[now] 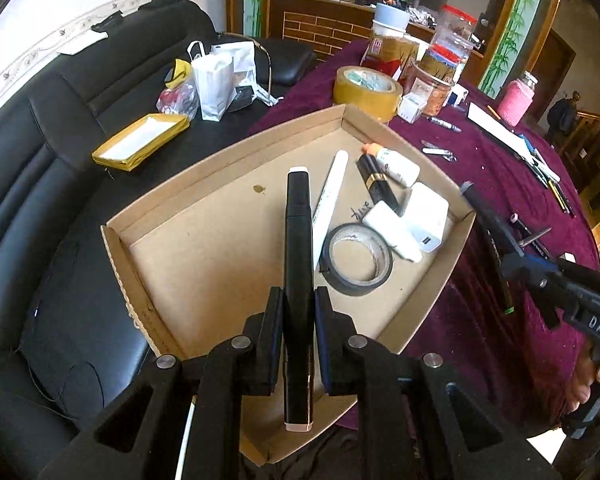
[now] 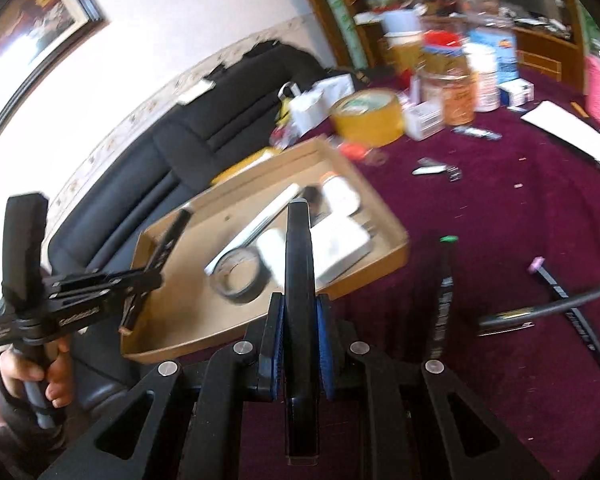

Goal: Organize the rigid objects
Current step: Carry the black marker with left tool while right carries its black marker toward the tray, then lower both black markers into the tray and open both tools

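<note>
Both wrist cameras look steeply down, sharing the cardboard tray (image 1: 384,130).

Motion blurs the jars (image 2: 456,76) in the right wrist view; labels on the markers (image 2: 440,312) are unreadable.

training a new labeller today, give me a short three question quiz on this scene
1. True or false: the shallow brown cardboard tray holds nothing.
2. What long thing are the left gripper jaws shut on?
3. Which lies in the tray: A black tape roll, B pink bottle, C wide yellow tape roll?

Key
1. False: chargers, a tube and tape lie in it.
2. A black marker with a white cap.
3. A
</note>
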{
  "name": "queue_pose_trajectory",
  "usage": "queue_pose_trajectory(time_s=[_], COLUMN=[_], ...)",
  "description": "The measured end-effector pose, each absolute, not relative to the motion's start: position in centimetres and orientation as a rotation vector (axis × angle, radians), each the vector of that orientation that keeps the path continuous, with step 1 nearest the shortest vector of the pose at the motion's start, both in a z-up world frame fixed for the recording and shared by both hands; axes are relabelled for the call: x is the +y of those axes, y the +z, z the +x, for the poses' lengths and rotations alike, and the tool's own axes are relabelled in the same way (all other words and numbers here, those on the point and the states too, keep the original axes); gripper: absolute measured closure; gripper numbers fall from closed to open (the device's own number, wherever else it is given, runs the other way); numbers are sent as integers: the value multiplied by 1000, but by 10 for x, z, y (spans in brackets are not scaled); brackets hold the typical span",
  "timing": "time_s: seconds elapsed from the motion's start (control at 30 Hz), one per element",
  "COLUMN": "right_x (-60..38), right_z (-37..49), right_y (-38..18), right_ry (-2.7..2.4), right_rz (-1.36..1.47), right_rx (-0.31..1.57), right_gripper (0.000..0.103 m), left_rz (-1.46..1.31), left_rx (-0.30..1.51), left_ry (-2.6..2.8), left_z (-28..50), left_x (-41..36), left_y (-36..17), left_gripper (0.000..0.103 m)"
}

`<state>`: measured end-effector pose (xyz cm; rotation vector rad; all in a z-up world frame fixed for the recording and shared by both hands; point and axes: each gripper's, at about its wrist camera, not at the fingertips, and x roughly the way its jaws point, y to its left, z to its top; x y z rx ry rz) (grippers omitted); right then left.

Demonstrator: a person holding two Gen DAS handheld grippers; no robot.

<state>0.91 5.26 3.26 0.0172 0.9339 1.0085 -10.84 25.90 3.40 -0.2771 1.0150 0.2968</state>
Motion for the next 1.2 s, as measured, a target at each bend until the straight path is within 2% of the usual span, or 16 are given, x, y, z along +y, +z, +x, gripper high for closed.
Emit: queue_pose_trajectory(time_s=[0.23,0.77,1.03,1.2], right_x=[84,161,202,210], right_z=[0,-16,-18,-13], right_y=[33,34,4,-9], right_ry=[1029,1209,1287,1241], right_rz=[-136,-123,-94,-156], right_rx=[991,1036,1152,1142], right_gripper=[86,86,86,86], left_rz=[-192,-279,-286,-290], left_rx=[1077,1029,1033,1031], left_ry=[215,383,393,386], left_z=[-112,-108,-111,-108], left_x=[245,297,307,310], left_y=[31,21,16,13], left_gripper=[88,88,88,88])
